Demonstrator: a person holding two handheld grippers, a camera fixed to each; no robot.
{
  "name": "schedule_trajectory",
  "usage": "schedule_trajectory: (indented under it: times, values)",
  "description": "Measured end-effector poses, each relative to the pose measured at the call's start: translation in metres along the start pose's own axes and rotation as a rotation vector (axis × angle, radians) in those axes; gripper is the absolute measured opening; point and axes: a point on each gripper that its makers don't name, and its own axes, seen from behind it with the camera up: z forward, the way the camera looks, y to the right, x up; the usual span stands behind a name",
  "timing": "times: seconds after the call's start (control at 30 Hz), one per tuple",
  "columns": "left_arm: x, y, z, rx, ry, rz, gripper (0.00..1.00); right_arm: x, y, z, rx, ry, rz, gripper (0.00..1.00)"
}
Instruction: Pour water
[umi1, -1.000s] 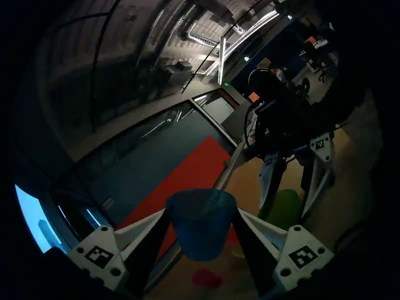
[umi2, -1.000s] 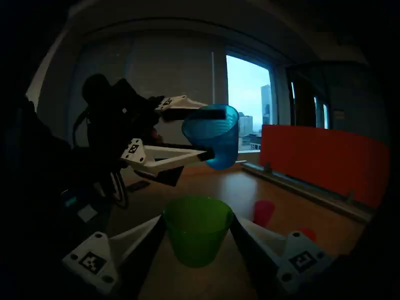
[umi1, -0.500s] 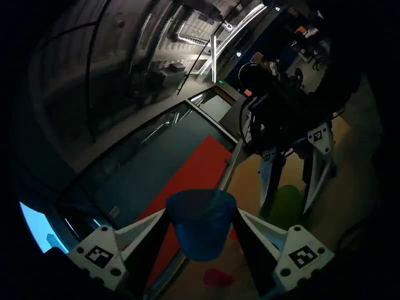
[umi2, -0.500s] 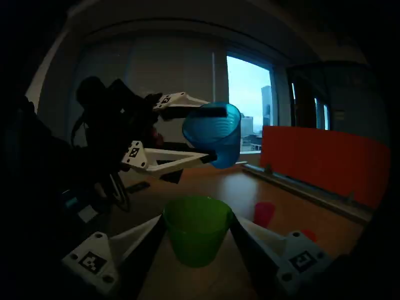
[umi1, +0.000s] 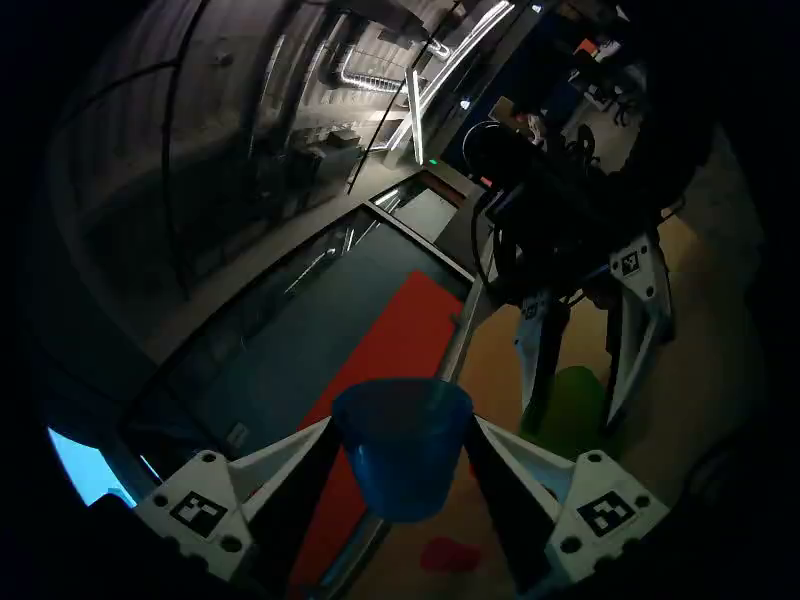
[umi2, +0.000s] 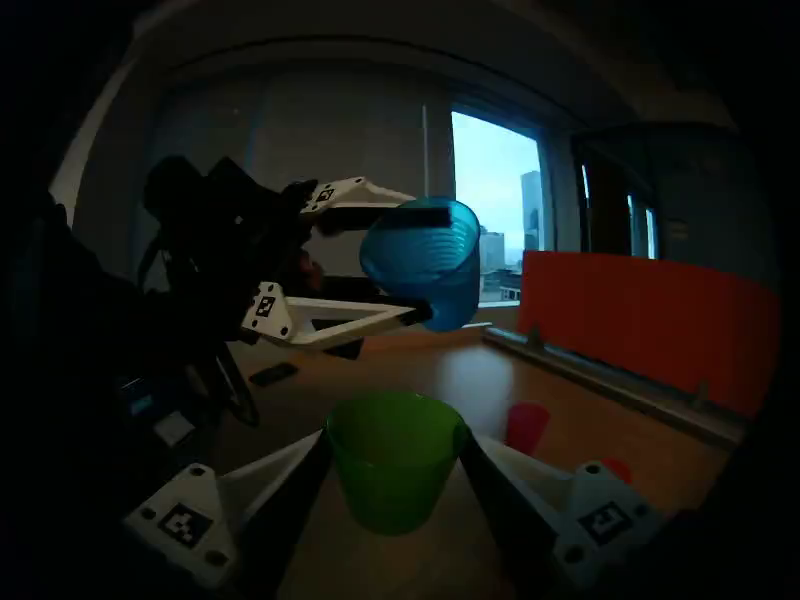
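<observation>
My left gripper (umi1: 402, 455) is shut on a blue translucent cup (umi1: 402, 458). In the right gripper view that blue cup (umi2: 425, 260) hangs tipped on its side in the air, held by the left gripper (umi2: 418, 265), its mouth turned toward the camera. My right gripper (umi2: 396, 470) is shut on a green cup (umi2: 394, 456), upright and just above the wooden table (umi2: 500, 385), below the blue cup. In the left gripper view the green cup (umi1: 572, 410) sits between the right gripper's white fingers (umi1: 640, 335). I cannot see any water.
A small red cup (umi2: 526, 424) stands on the table right of the green cup, and another red thing (umi2: 616, 467) lies further right. A red panel (umi2: 650, 320) lines the table's far right edge. A window (umi2: 490, 225) is behind. A dark-clothed person (umi2: 60, 330) is at left.
The blue cup has tipped further, its mouth turning more toward the right gripper's camera, and has shifted slightly left. The green cup has stayed put.
</observation>
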Motion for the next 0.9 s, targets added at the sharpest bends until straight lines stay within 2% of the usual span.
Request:
schedule_trajectory:
  times: [0.5, 0.9]
  values:
    - [0.0029, 0.0013, 0.0043, -0.005, -0.001, 0.068, 0.85, 0.0016, -0.0005, -0.0026, 0.002, -0.001, -0.008, 0.91]
    - [0.0066, 0.002, 0.0048, -0.015, 0.002, 0.096, 0.85, 0.0014, -0.0031, -0.0037, 0.006, -0.001, -0.021, 0.92]
